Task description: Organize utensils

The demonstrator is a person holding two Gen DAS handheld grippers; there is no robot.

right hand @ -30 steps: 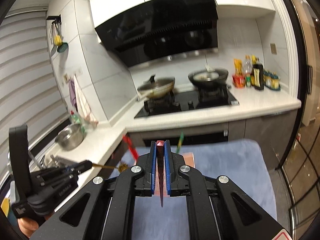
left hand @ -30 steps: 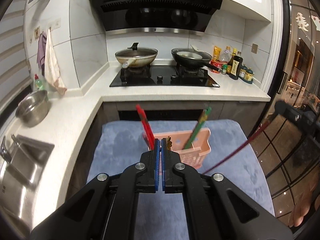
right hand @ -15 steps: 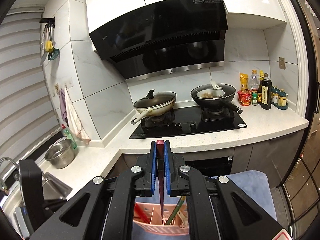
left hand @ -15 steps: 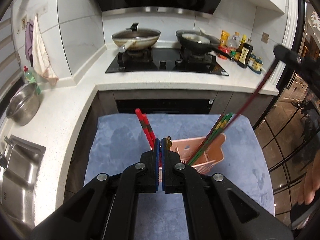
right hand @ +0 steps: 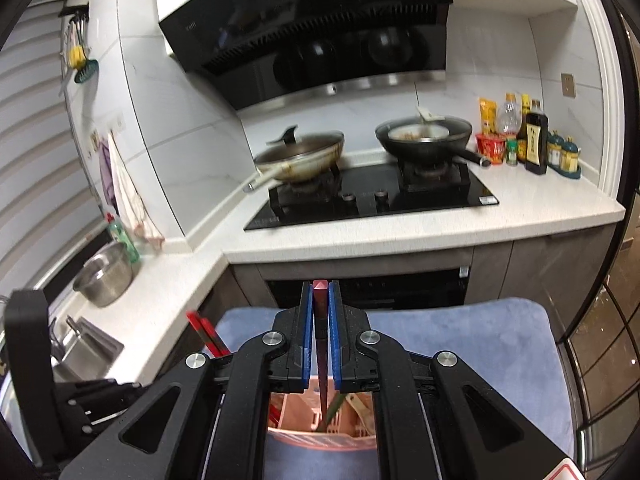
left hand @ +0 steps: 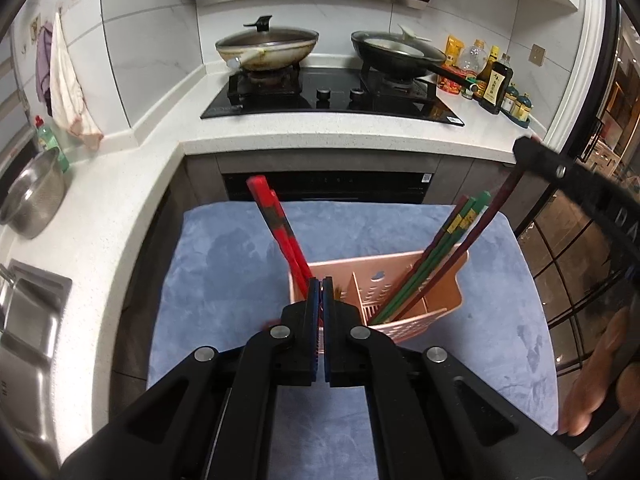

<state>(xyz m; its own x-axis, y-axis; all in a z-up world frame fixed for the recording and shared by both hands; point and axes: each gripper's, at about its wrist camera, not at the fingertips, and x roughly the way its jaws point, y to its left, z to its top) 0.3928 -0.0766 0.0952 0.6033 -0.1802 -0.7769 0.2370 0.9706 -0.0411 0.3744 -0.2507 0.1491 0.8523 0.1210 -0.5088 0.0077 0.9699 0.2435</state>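
While the pink utensil caddy [left hand: 404,280] is standing on the blue-grey mat [left hand: 224,264], both grippers are hovering over it. One caddy is present, with at least two compartments visible, split by a perforated divider.

Left of the divider, two red chopsticks [left hand: 276,220] are leaning out toward the caddy's left. Right of the divider, green chopsticks [left hand: 448,240] are leaning toward the caddy's right; at least two are showing, and the exact count cannot be confirmed.

One dark maroon chopstick [left hand: 480,228] is slanting into the caddy's right compartment beside the green ones. The right gripper [right hand: 320,292] is pinching its upper end between blue pads, with the reddish tip protruding just past the fingertips. In the left wrist view, this gripper is entering as a black bar above and right of the caddy, with part of a hand [left hand: 592,384] below it.

The left gripper [left hand: 319,282] is hanging directly over the caddy's left compartment, jaws pressed together. Whether anything thin is sitting between its pads cannot be told.

Beyond the caddy, one two-burner hob [left hand: 332,96] is carrying two pans: one lidded wok [left hand: 266,48] on the left burner, one black frying pan [left hand: 400,54] on the right. Far left of the caddy, one steel bowl [left hand: 32,196] is resting on the white counter [left hand: 120,208].
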